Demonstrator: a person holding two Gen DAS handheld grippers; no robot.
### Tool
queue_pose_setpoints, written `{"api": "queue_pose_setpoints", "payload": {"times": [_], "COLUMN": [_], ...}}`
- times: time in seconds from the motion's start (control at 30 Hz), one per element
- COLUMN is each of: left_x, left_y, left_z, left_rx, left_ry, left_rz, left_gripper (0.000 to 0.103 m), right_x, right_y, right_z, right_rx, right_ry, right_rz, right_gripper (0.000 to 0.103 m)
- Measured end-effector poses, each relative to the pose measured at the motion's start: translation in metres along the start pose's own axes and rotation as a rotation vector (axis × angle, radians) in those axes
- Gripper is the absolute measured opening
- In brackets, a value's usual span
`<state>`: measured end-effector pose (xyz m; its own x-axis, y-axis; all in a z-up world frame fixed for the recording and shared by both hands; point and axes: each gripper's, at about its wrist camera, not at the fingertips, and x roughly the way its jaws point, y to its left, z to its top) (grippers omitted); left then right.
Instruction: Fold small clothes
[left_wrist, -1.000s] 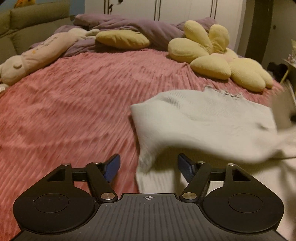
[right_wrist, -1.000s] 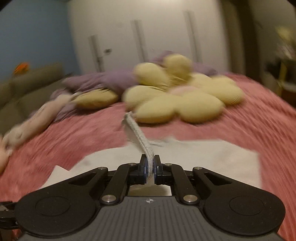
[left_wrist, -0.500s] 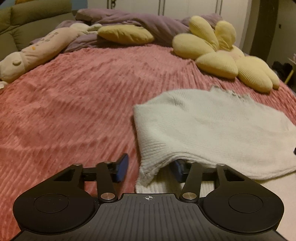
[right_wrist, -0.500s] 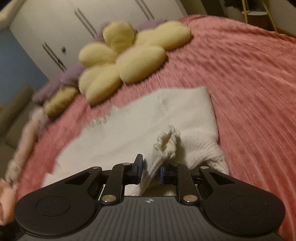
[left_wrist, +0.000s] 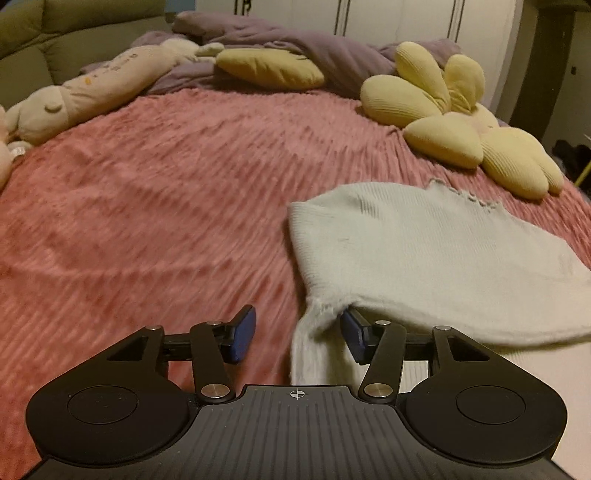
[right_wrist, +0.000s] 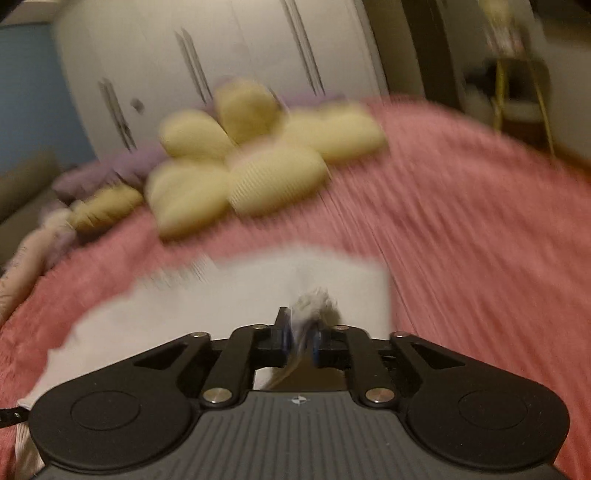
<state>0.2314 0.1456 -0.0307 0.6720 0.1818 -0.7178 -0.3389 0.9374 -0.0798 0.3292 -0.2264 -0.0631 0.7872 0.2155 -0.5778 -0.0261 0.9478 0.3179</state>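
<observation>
A white knit garment lies on the pink ribbed bedspread, its upper layer folded over toward me. My left gripper is open and its jaws are opening. The garment's frayed lower-left corner hangs between the fingers without being pressed, and the right finger sits under the folded layer. The right wrist view is blurred. There my right gripper stands low over the garment with a bunched tuft of it between the narrow pads, and its jaws are opening.
A yellow flower cushion lies at the far right of the bed. Behind it are a yellow pillow and a purple duvet. A long plush toy lies at the far left. White wardrobe doors stand behind the bed.
My right gripper brought the pinched garment edge down onto the garment, and its pads parted a little. The folded layer settled over my left gripper's right finger. The left jaws narrowed, then widened.
</observation>
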Motion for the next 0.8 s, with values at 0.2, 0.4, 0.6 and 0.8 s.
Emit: {"api": "queue_pose_setpoints", "payload": {"times": [0.2, 0.4, 0.6, 0.8], "left_x": [-0.028, 0.010, 0.046, 0.052], "left_y": [-0.007, -0.044, -0.069, -0.065], "left_z": [0.017, 0.029, 0.028, 0.037], "left_rx": [0.070, 0.081, 0.159, 0.133], "left_ry": [-0.044, 0.027, 0.072, 0.037], "left_rz": [-0.010, -0.087, -0.077, -0.028], "left_gripper": [0.071, 0.070, 0.070, 0.052], "right_x": [-0.025, -0.008, 0.010, 0.017], "right_y": [-0.034, -0.006, 0.007, 0.013], "right_z": [-0.001, 0.000, 0.009, 0.007], "right_rx": [0.098, -0.010, -0.153, -0.247], "right_ry": [-0.061, 0.021, 0.053, 0.066], "right_rz": [-0.020, -0.009, -0.073, -0.040], "right_gripper": [0.036, 0.036, 0.036, 0.008]}}
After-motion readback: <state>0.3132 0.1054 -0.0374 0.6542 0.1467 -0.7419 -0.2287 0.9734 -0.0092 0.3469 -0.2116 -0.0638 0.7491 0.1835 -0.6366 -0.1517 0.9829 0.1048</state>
